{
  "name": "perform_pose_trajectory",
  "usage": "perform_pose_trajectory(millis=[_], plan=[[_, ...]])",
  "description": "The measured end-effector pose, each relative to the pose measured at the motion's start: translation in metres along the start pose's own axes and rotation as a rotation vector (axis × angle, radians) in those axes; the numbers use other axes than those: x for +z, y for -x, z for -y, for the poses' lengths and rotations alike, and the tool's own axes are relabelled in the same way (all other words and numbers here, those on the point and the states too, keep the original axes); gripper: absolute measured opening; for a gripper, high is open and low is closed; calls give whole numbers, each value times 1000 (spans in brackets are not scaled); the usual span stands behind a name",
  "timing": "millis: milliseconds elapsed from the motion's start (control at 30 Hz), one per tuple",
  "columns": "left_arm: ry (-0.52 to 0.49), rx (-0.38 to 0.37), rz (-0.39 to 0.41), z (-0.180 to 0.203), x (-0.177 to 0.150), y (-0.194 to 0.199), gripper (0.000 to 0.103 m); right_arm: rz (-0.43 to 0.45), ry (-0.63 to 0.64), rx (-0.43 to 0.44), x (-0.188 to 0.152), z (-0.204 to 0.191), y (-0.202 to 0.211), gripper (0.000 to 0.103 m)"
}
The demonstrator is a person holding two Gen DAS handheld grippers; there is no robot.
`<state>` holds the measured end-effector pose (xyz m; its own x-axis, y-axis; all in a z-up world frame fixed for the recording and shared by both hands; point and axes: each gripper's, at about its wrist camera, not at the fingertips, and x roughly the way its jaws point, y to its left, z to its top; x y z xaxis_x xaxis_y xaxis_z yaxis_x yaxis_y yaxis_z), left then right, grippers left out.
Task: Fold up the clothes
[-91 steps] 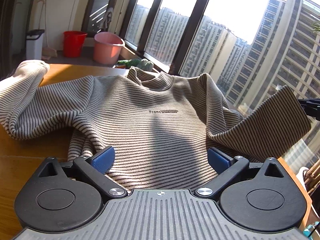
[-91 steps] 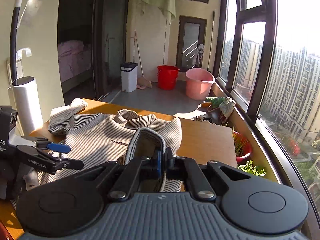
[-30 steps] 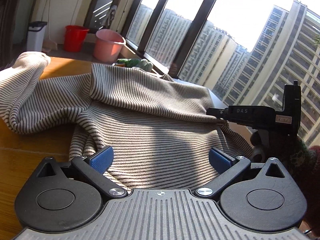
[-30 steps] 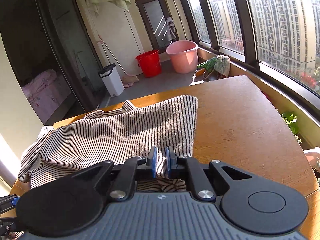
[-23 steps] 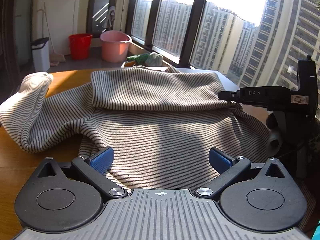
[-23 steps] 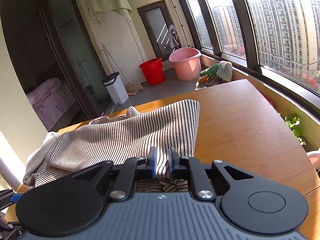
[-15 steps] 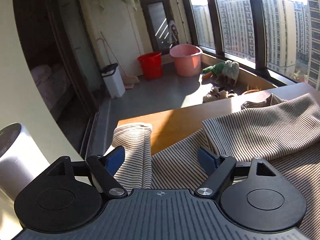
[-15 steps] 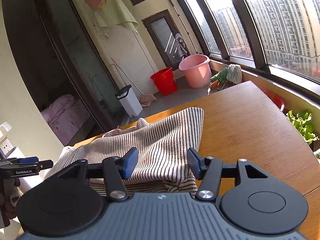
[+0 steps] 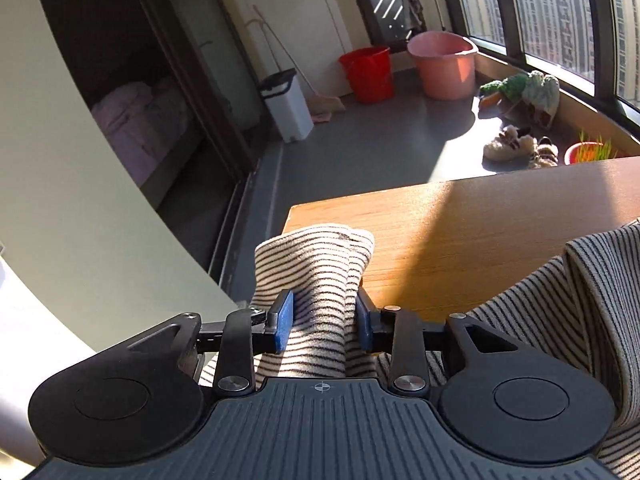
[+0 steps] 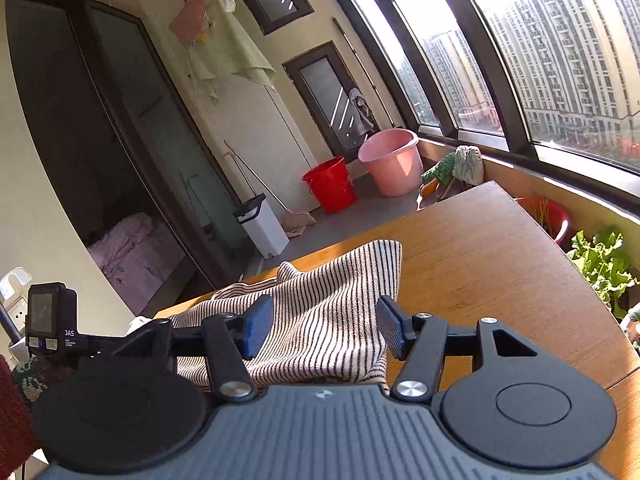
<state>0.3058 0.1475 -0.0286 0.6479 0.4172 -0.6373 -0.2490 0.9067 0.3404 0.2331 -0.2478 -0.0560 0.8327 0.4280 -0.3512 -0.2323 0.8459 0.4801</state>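
Note:
A striped beige sweater (image 10: 320,320) lies on a wooden table (image 10: 500,264). One sleeve is folded over its body, with the folded edge at the right in the right wrist view. My right gripper (image 10: 322,328) is open and empty just above that fold. In the left wrist view the sweater's other sleeve (image 9: 316,268) reaches the table's far left corner. My left gripper (image 9: 323,322) has its blue pads against both sides of that sleeve, near the cuff. The sweater's body (image 9: 580,308) shows at the right.
The table edge (image 9: 292,216) drops to the floor just beyond the cuff. A white bin (image 10: 260,224), a red bucket (image 10: 332,184) and a pink bucket (image 10: 392,164) stand on the floor. Plants (image 10: 604,264) sit past the table's right edge. My left gripper's body (image 10: 52,320) shows at left.
My right gripper let go of the folded sleeve and opened. My left gripper swung left to the other sleeve and closed around it near the cuff.

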Motion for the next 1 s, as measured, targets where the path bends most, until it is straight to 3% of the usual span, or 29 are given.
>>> perform_pose_trajectory(millis=[33,233,500,700,933,1000], plan=[[-4,5,0,-1,0,1,15,5,-9,0,0,2,1,57],[53,-22,64,-13,20,34,12,27,-40,-19,3,10,3,60],[91,-168,313,-5,81,135,12,37,-97,-42,4,22,3,64],[43,-294,462,37,106,203,12,28,-157,-46,5,34,0,65],[-106,-430,500,117,103,233,12,33,-194,-56,6,42,-1,67],[-129,-477,484,137,98,232,12,42,-202,-65,5,43,0,73]])
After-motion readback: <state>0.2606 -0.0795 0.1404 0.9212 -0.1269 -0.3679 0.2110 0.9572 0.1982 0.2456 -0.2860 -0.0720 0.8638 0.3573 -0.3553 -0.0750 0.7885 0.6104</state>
